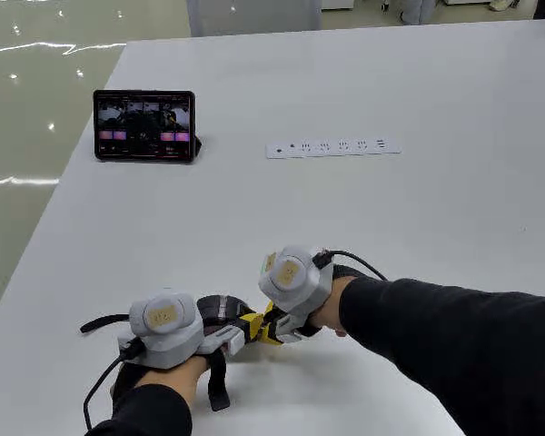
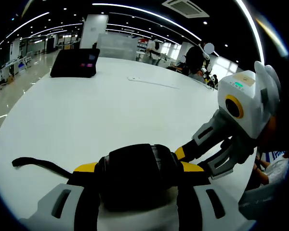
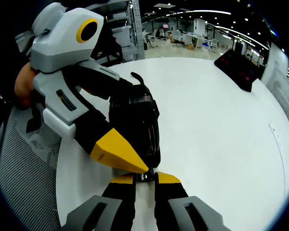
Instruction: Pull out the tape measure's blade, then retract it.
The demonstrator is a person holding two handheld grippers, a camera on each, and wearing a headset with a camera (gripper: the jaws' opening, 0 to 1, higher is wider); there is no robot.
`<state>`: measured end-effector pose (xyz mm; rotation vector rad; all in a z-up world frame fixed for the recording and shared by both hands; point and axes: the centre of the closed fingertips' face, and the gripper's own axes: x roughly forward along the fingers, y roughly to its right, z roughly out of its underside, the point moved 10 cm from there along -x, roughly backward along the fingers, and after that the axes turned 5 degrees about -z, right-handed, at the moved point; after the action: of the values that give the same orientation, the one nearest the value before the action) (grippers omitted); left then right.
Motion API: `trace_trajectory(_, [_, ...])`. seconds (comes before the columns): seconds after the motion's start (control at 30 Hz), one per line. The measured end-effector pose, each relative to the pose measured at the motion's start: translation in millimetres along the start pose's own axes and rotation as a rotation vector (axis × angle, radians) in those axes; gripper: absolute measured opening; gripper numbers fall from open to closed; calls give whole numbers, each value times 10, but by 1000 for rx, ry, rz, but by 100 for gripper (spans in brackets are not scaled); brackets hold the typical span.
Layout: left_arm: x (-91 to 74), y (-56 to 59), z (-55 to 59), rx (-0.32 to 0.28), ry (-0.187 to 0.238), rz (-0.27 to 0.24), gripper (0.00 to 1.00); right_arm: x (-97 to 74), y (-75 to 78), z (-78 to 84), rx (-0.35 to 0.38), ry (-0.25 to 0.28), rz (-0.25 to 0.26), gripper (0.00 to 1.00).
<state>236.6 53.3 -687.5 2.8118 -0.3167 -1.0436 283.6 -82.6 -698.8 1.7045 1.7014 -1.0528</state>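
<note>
Nearest the lens, at the lower left of the head view, a hand (image 1: pixel 168 377) in a dark sleeve holds the left tongs (image 1: pixel 239 325) low over the white counter (image 1: pixel 345 209). A thin black strap (image 2: pixel 38 165) trails away to their left, lying flat on the counter. In the left gripper view those yellow-tipped tongs are clamped on the black tape measure (image 2: pixel 135 175), one jaw on each side of its case. The case sits just off the counter's near edge, between the two grippers.

To its right, the right tongs (image 3: pixel 145 179) meet it head-on. In the right gripper view their yellow tips stand close together, pinching a small dark piece at the case's front edge, apparently the blade tip (image 3: pixel 145 175), though it is too small to be sure. No length of blade shows between case and tongs. The right hand (image 1: pixel 331 307) and its dark sleeve (image 1: pixel 454 336) reach in from the right.

Farther back, a tablet (image 1: pixel 143 125) stands propped near the left edge, its screen lit, and a white power strip (image 1: pixel 333 147) lies flat well to its right.
</note>
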Motion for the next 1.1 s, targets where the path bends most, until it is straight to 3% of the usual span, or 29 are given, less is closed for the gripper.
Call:
trace_trajectory(0.3, [6,14,10,15,17,-11,62,8,-26,7,-11,13,25,12])
trace_trajectory(0.37, [6,19,4,13,17,-17,63,6,-39,-11,-55,-12,42,12])
trace_trajectory(0.7, [8,21,-29,22,-3,-21,63,-76,1,30,-29,-17,52,17])
trace_trajectory(0.9, [-32,3,-65,11,6,1,63,-152,20,93,-10,-22,63,16])
trace_trajectory(1.1, [-60,2,-126,50,27,18,65,-275,2,119,0,14,73,19])
